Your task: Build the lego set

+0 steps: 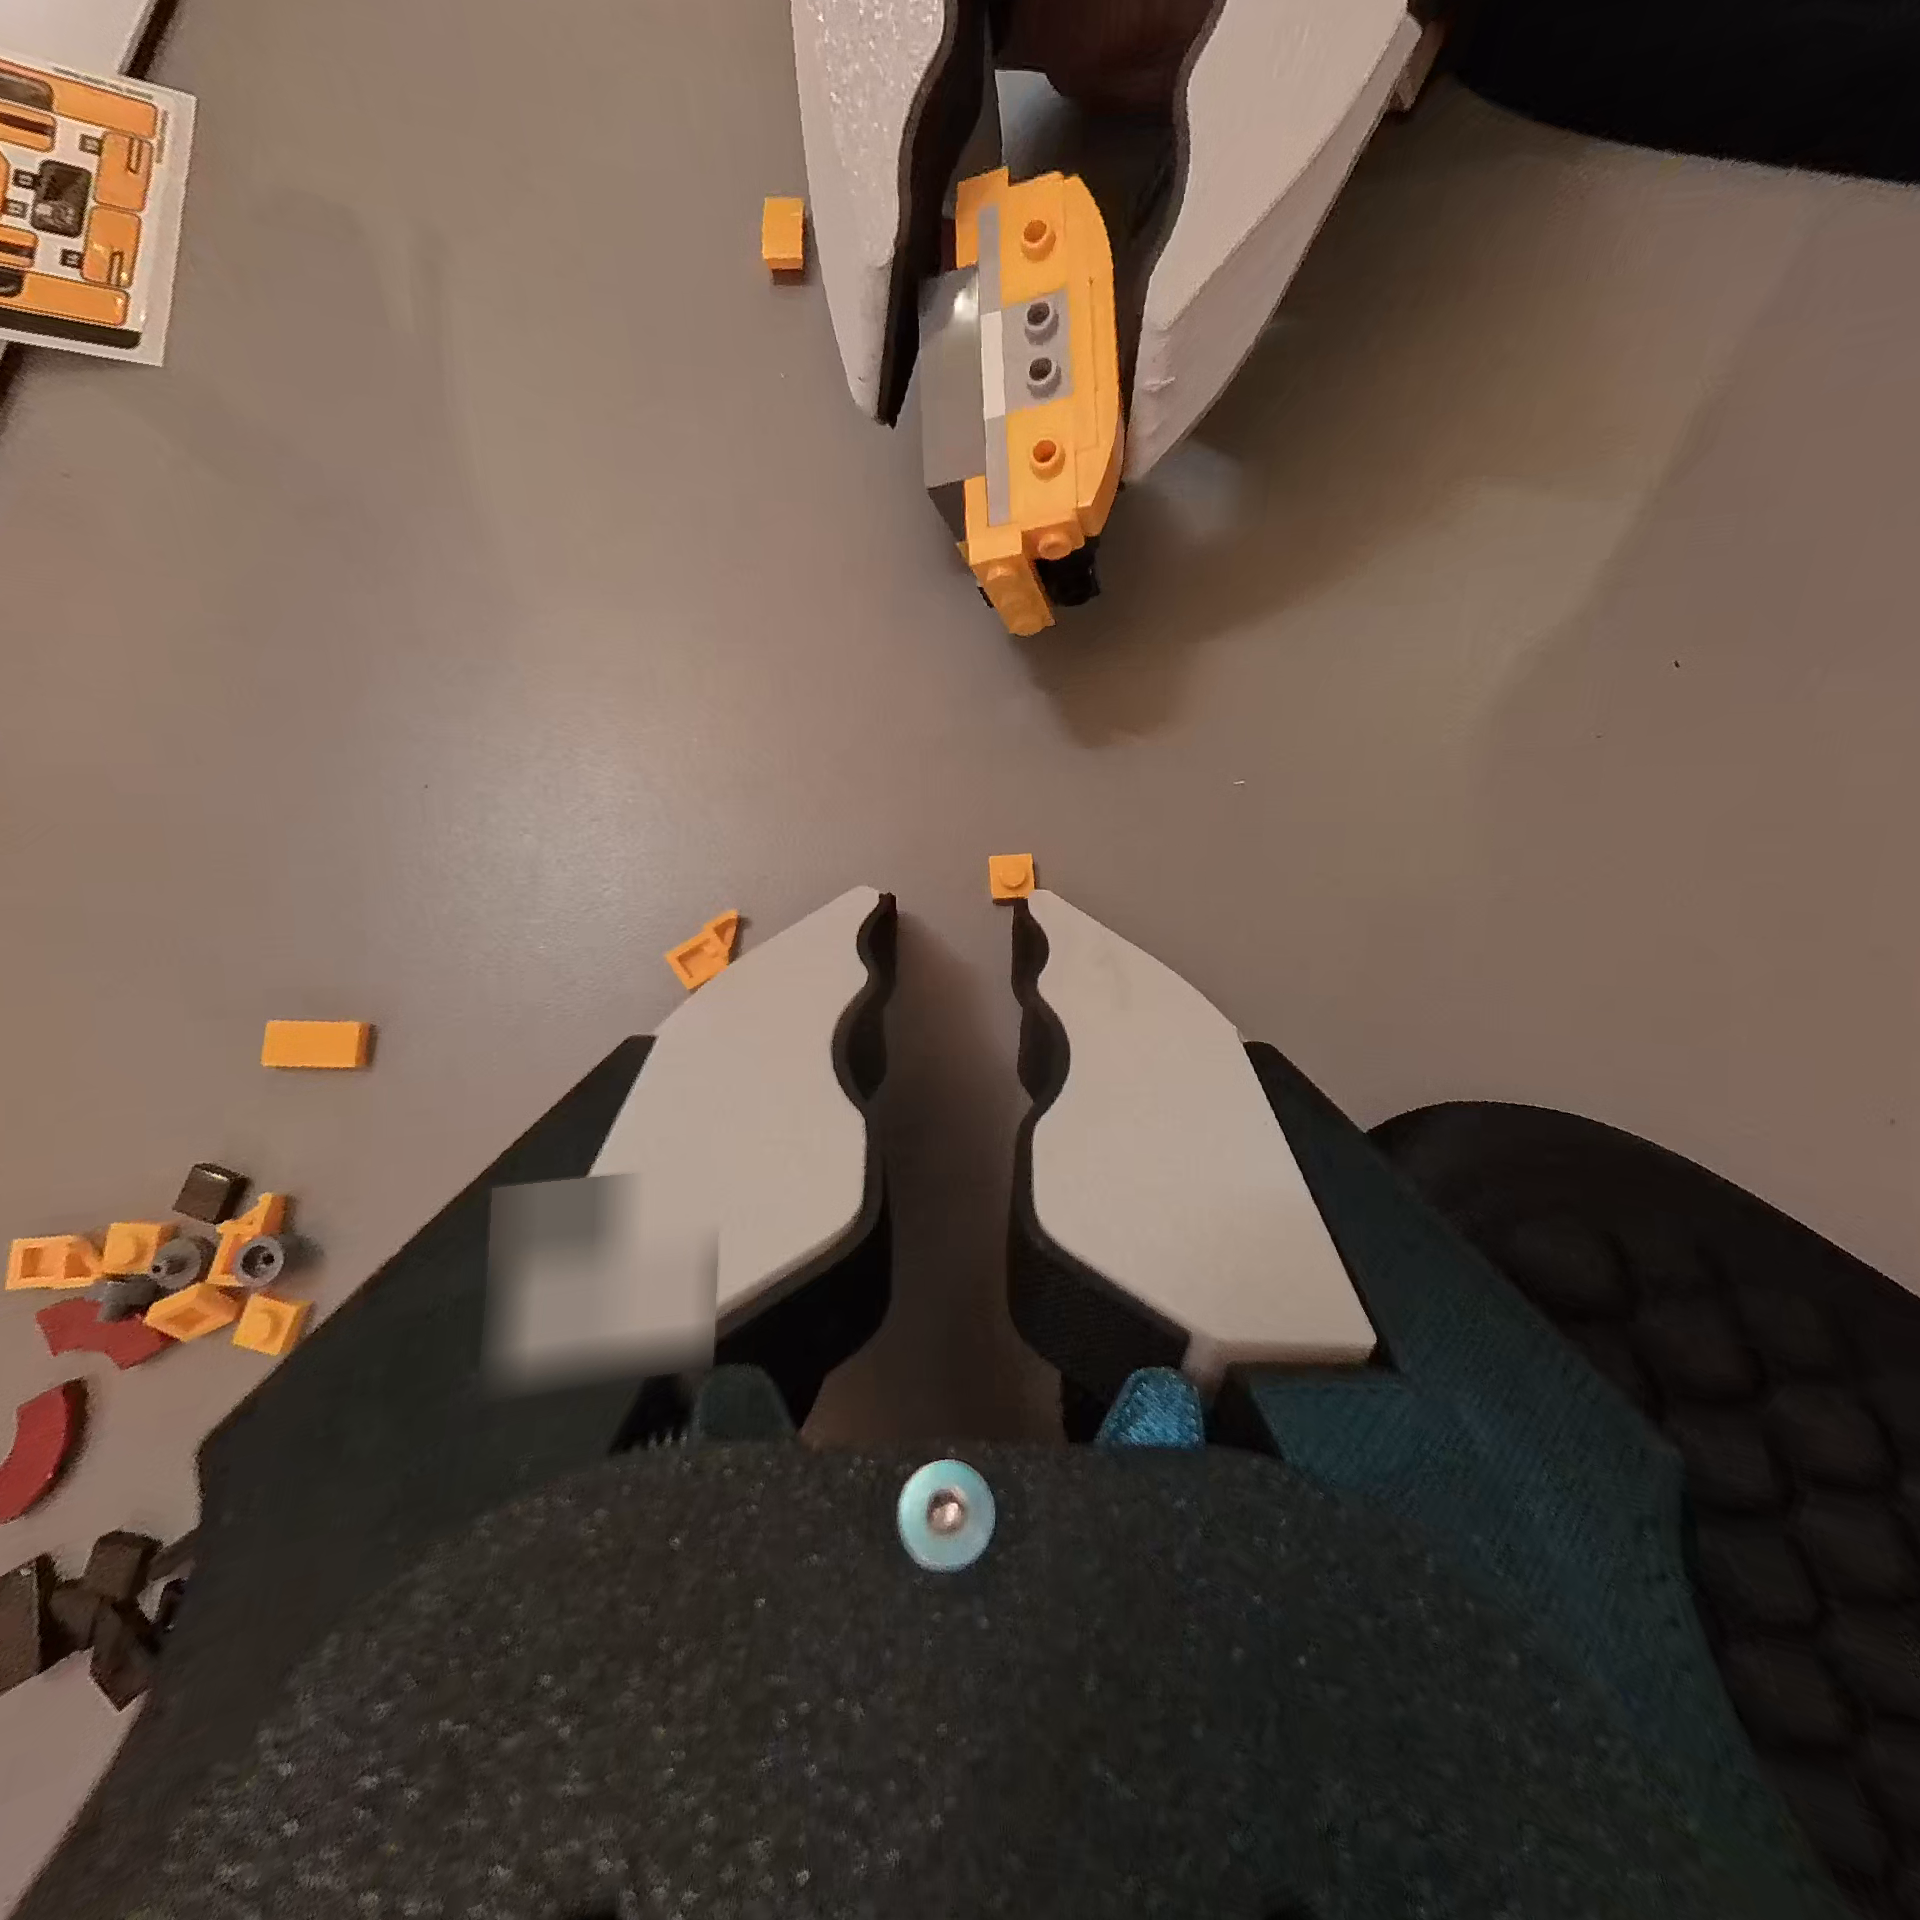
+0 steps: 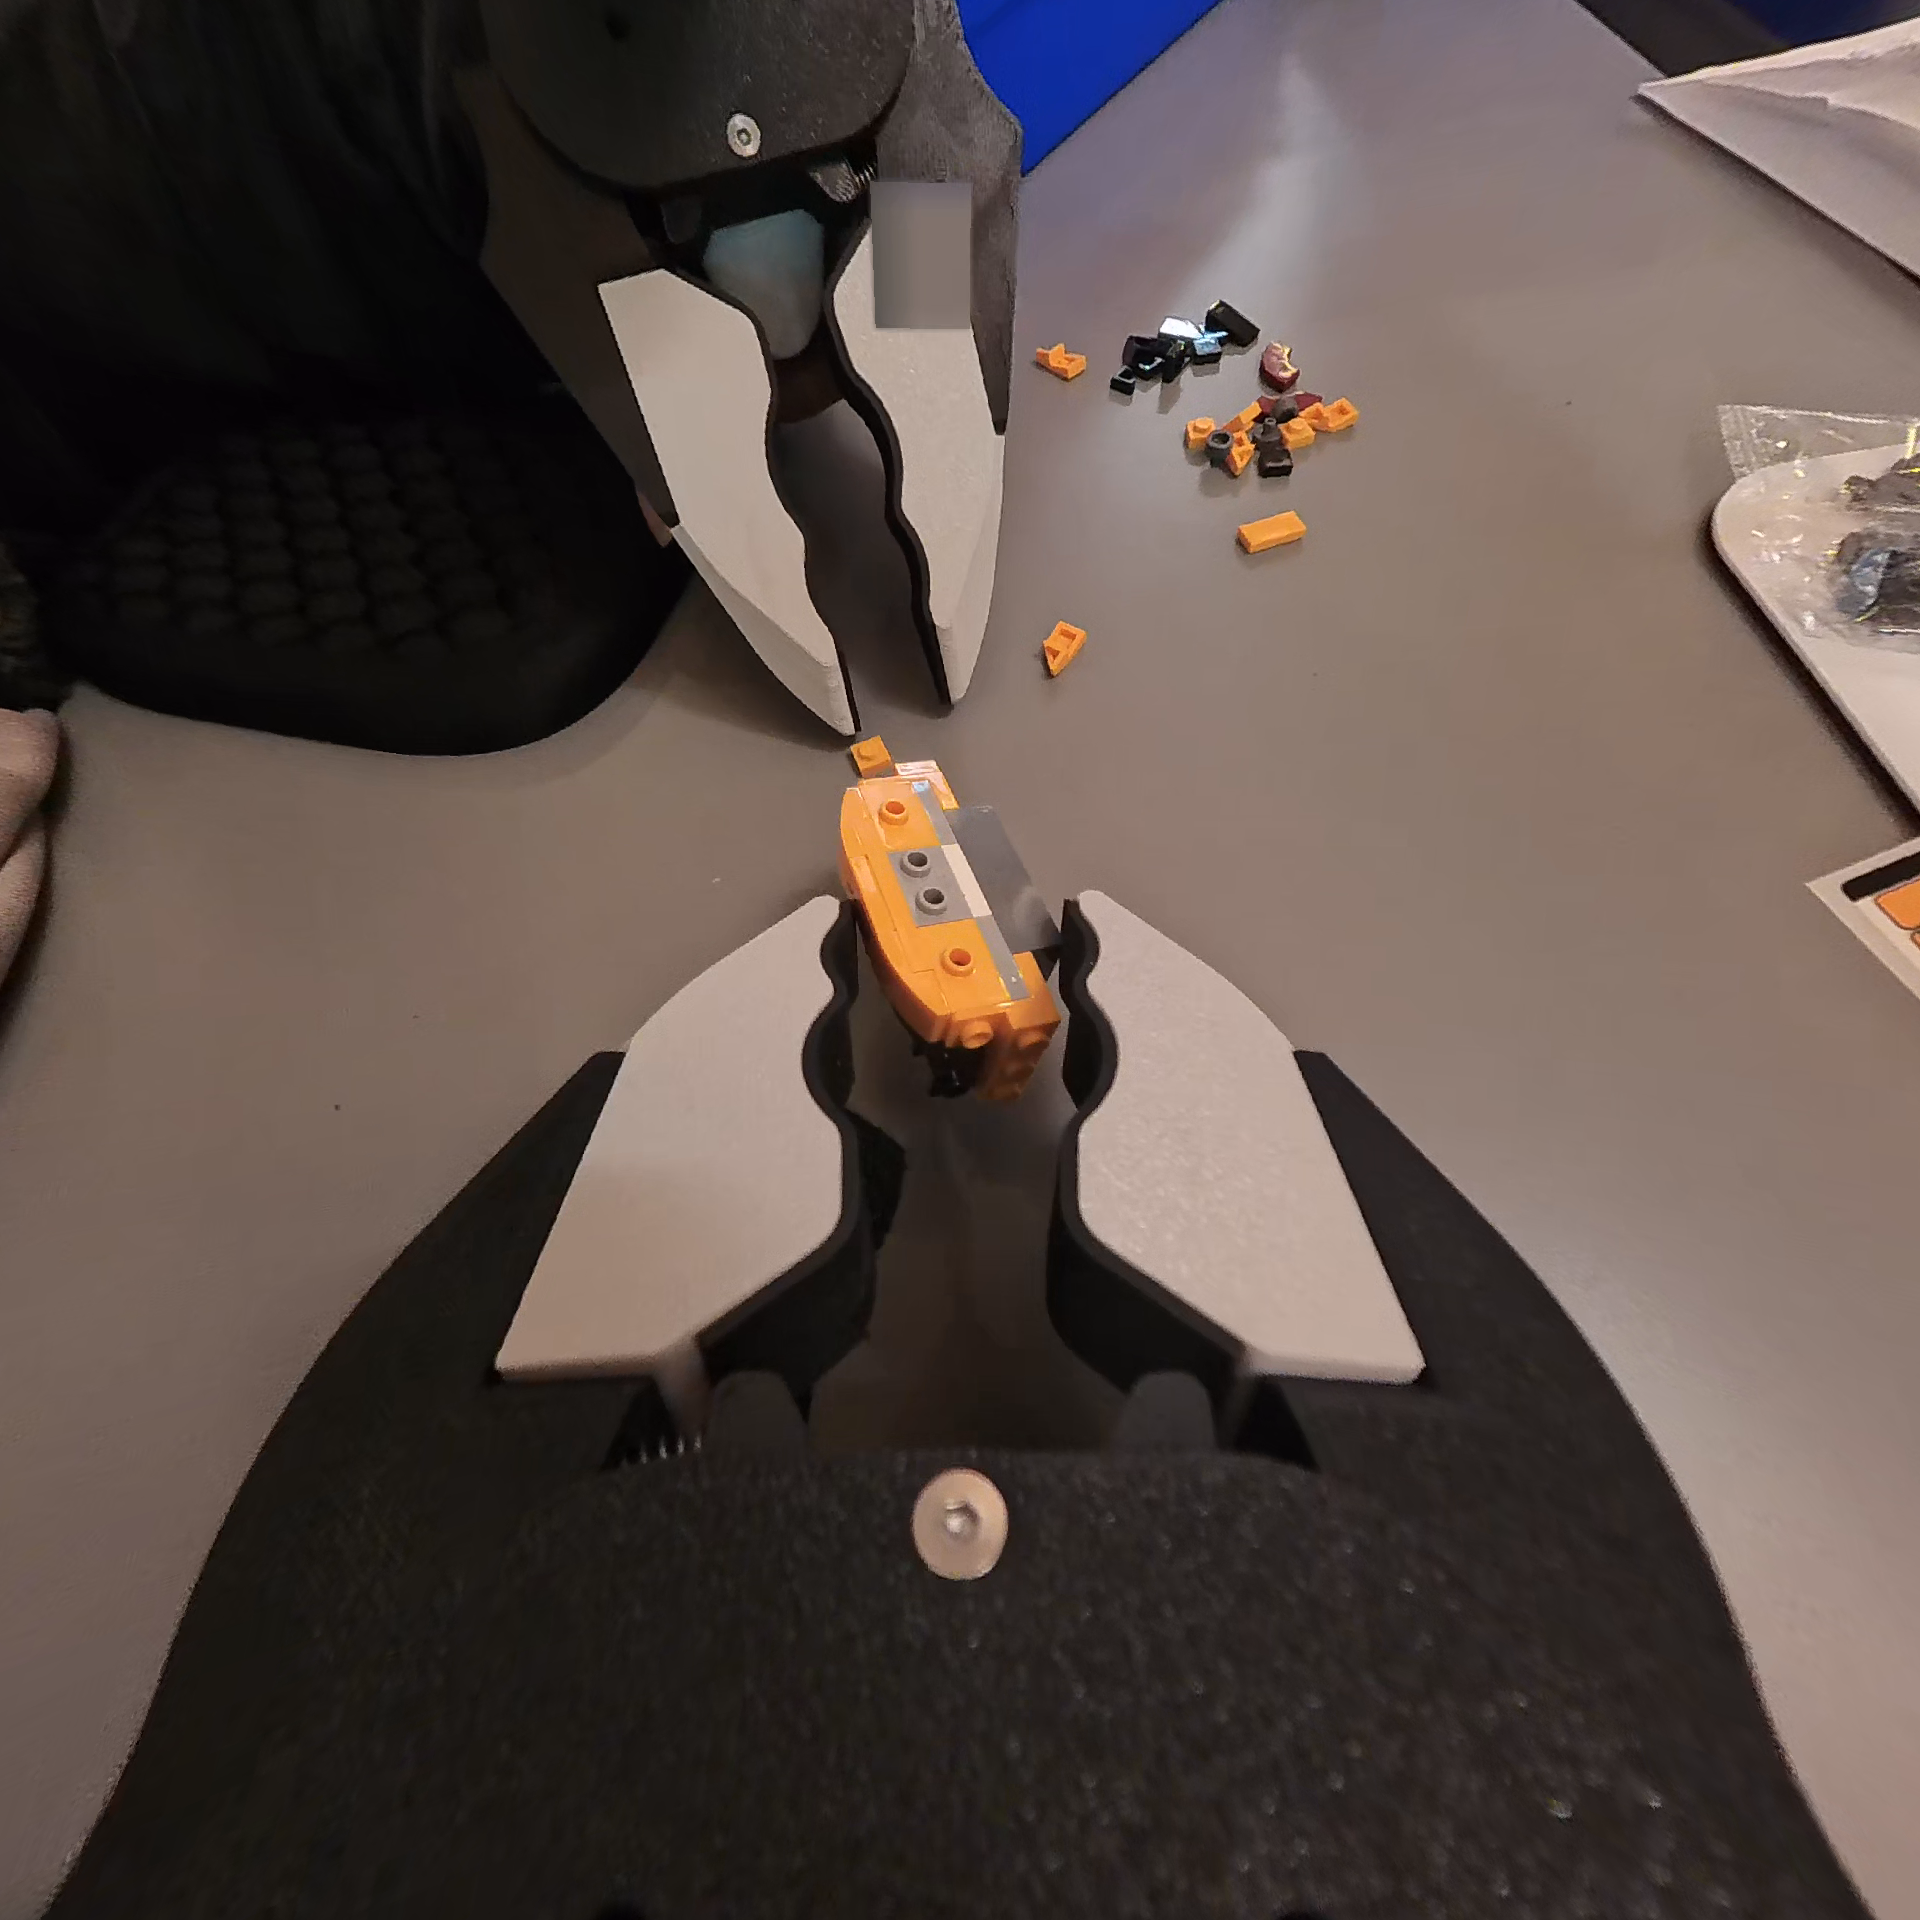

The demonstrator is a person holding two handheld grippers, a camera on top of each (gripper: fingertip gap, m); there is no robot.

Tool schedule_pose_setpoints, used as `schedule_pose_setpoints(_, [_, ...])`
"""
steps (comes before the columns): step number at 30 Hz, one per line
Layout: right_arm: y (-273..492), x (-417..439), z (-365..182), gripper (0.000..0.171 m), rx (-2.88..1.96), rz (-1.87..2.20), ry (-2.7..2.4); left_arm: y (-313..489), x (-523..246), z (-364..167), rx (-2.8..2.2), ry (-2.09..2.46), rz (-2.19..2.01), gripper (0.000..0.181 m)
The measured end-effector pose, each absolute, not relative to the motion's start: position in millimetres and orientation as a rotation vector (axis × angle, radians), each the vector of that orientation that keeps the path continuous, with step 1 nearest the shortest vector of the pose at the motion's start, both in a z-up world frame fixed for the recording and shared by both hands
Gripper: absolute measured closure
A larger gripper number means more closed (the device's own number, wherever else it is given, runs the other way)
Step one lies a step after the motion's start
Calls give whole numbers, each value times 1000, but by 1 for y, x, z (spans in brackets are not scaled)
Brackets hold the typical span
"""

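Note:
An orange and grey lego assembly (image 2: 904, 935) with studs on its face sits between the fingers of my right gripper (image 2: 956, 925), which is shut on it. It also shows in the left wrist view (image 1: 1049, 457), held by the right gripper (image 1: 1013, 416) at the top. My left gripper (image 1: 954, 912) is open by a narrow gap and empty, low over the grey table (image 1: 520, 675). A small square orange plate (image 1: 1010, 876) lies just past its right fingertip. In the right wrist view the left gripper (image 2: 899, 707) points down at that plate (image 2: 871, 753), right beside the assembly's far end.
A pile of loose orange, grey and dark red pieces (image 1: 166, 1268) (image 2: 1268, 426) lies to one side, with a long orange tile (image 1: 315, 1042), an orange bracket piece (image 1: 707, 948) and another orange tile (image 1: 782, 234). A sticker sheet (image 1: 73, 208) and a tray with a plastic bag (image 2: 1818, 540) sit at the edges. There is about 7 cm between the tips of the two grippers.

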State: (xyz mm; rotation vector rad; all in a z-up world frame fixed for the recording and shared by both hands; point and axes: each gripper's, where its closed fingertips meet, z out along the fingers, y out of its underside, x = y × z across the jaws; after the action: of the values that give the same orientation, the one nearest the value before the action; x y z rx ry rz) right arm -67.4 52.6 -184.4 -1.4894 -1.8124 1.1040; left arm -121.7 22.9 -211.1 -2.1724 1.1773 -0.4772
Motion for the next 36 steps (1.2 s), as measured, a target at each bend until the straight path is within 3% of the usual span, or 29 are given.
schedule_pose_setpoints(13, [58,-64,-206,134,-1471,848,-1935,23,-121,-212,-2173,1178,-481,161])
schedule_pose_setpoints(36, [63,-58,-199,131,-1423,823,-1934,22,-112,-206,-2116,1176,-536,160])
